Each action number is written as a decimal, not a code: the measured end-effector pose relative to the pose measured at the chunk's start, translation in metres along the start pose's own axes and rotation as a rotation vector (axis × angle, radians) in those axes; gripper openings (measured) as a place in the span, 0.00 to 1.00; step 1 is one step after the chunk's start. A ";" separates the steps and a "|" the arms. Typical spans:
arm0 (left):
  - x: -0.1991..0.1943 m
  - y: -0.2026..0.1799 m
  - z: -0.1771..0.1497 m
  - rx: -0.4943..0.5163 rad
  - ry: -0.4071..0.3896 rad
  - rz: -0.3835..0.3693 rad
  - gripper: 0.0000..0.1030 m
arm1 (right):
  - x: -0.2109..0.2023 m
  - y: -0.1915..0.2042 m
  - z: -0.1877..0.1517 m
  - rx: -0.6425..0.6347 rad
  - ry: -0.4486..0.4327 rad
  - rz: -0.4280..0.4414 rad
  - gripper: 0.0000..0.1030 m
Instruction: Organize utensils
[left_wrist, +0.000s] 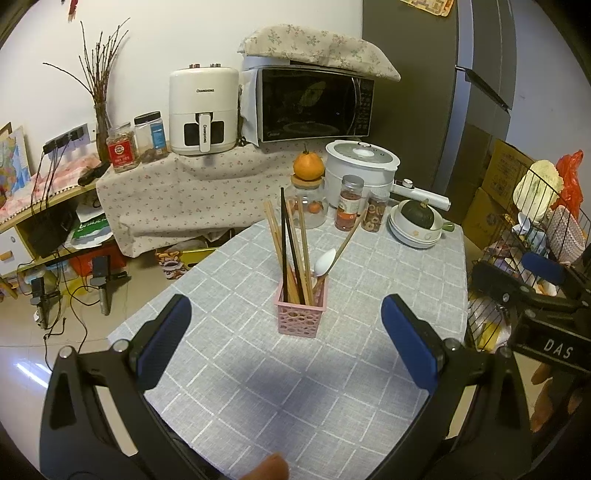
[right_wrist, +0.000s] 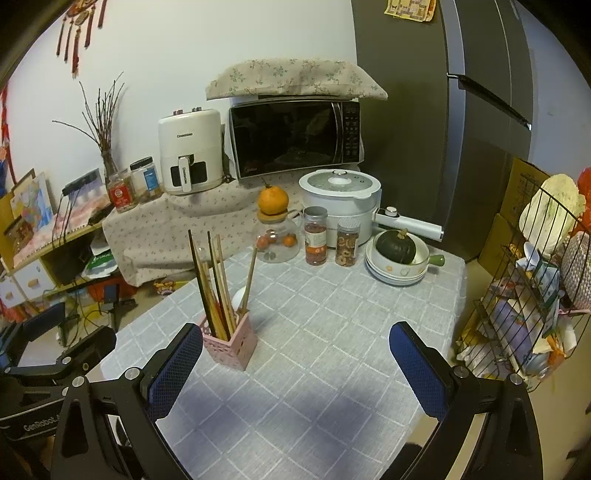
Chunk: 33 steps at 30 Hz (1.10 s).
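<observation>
A pink perforated holder (left_wrist: 301, 314) stands upright on the grey checked tablecloth (left_wrist: 258, 387). It holds several wooden and black chopsticks (left_wrist: 286, 251) and a white spoon with a wooden handle (left_wrist: 325, 263). My left gripper (left_wrist: 286, 332) is open and empty, just in front of the holder. In the right wrist view the holder (right_wrist: 231, 343) stands next to my left fingertip, with the chopsticks (right_wrist: 214, 284) in it. My right gripper (right_wrist: 295, 354) is open and empty over the cloth, to the right of the holder.
At the table's far edge stand a glass jar (left_wrist: 306, 206) with an orange on top, two spice jars (left_wrist: 349, 203), stacked bowls (left_wrist: 417, 229) holding a dark squash, and a white cooker (left_wrist: 360, 170). A wire rack (right_wrist: 528, 295) stands at the right.
</observation>
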<state>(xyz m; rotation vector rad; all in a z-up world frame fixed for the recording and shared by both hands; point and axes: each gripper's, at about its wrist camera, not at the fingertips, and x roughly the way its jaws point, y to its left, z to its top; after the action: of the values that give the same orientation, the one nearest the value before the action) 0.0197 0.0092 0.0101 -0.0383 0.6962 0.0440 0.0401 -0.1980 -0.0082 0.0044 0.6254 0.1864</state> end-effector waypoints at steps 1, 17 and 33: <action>0.000 0.000 0.000 0.000 0.000 0.003 0.99 | 0.000 0.000 0.000 0.000 0.000 0.000 0.99; 0.000 -0.001 0.000 -0.003 0.000 0.009 0.99 | 0.000 -0.001 0.000 0.002 -0.001 -0.001 0.99; 0.000 0.001 -0.001 -0.005 0.007 0.006 0.99 | 0.000 -0.002 0.000 0.001 0.001 -0.001 0.99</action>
<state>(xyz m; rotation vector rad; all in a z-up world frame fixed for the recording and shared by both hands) 0.0195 0.0099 0.0094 -0.0415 0.7032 0.0513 0.0407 -0.2000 -0.0084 0.0048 0.6267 0.1852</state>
